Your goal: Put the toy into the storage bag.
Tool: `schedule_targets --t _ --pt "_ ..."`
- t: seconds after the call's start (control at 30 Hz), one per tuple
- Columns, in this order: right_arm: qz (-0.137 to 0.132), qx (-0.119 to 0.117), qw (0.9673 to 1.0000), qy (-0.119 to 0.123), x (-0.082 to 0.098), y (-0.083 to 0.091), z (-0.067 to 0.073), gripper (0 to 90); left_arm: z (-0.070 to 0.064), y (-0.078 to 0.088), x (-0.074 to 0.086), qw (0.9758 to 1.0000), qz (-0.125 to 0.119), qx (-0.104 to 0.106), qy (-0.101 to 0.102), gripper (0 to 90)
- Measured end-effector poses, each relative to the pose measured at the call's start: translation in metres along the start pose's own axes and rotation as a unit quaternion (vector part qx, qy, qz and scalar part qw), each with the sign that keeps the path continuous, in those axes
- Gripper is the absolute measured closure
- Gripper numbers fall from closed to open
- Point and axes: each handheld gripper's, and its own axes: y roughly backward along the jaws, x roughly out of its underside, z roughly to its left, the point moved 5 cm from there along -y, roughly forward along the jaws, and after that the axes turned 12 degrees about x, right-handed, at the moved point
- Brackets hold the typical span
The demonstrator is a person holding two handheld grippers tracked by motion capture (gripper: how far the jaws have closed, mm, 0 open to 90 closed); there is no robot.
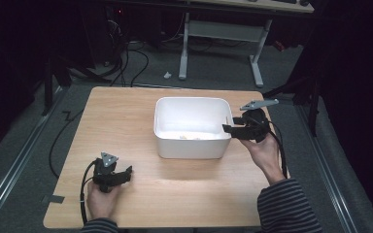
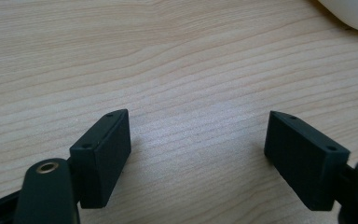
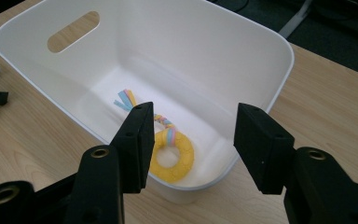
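Observation:
A white plastic bin [image 1: 193,145] stands on the wooden table [image 1: 126,116], right of centre. On its floor lies a yellow ring toy [image 3: 172,156] with a pastel braided tail; in the high view the ring toy [image 1: 190,137] shows as a pale patch. My right gripper [image 1: 227,124] hovers at the bin's right rim, open, nothing between its jaws; the right gripper [image 3: 191,126] looks down into the bin. My left gripper [image 1: 126,172] rests low at the table's front left, open over bare wood, and the left gripper [image 2: 198,135] holds nothing.
The bin's corner [image 2: 352,14] shows at the top right of the left gripper view. An oval handle slot [image 3: 73,31] is cut in the bin's far wall. Behind the table stand a white desk frame [image 1: 221,43] and floor cables [image 1: 126,63]. Table edges lie near both hands.

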Motion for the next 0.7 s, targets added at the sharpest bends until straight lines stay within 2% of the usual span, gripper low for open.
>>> schedule_targets --t 0.37,0.47,0.7 --pt "-0.015 0.004 0.9997 -0.018 0.010 0.015 -0.014 47.7 0.000 0.000 0.000 1.0000 0.000 0.000 0.000 22.9" --pt "-0.021 0.006 0.9993 -0.032 0.014 0.023 -0.020 47.6 0.000 0.000 0.000 1.0000 0.000 0.000 0.000 23.0" --pt "-0.034 0.011 0.9985 -0.041 0.019 0.037 -0.027 47.0 0.000 0.000 0.000 1.0000 0.000 0.000 0.000 22.9"
